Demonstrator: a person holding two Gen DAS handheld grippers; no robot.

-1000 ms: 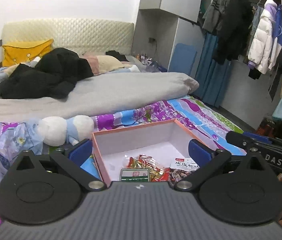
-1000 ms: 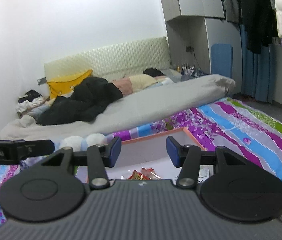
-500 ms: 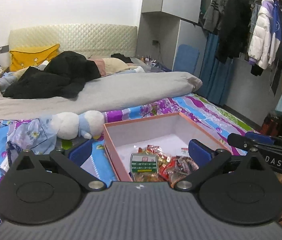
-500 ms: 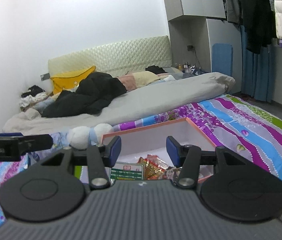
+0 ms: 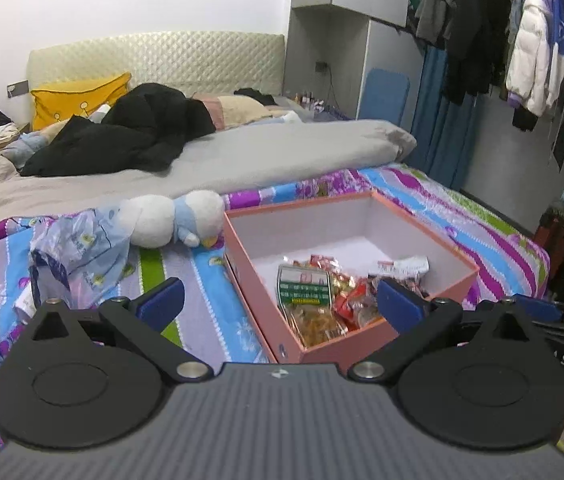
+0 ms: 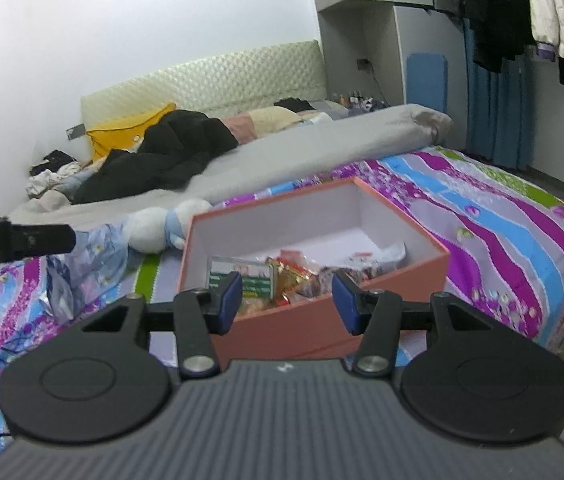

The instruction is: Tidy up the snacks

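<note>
Salmon-pink open cardboard box (image 5: pixel 346 276) on striped bedspread, now nearer than a second ago; crinkly snack packets (image 5: pixel 322 300) inside. Left gripper (image 5: pixel 278 300) and right gripper (image 6: pixel 287 296) both spread, empty, closing in above near wall.

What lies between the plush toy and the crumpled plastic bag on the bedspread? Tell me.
Nothing: in the left wrist view the plush toy lies right against the plastic bag, with no bedspread showing between them.

White walls, a quilted cream headboard (image 5: pixel 154 58), grey wardrobe (image 5: pixel 346 40) and hanging clothes rail (image 5: pixel 522 40).
</note>
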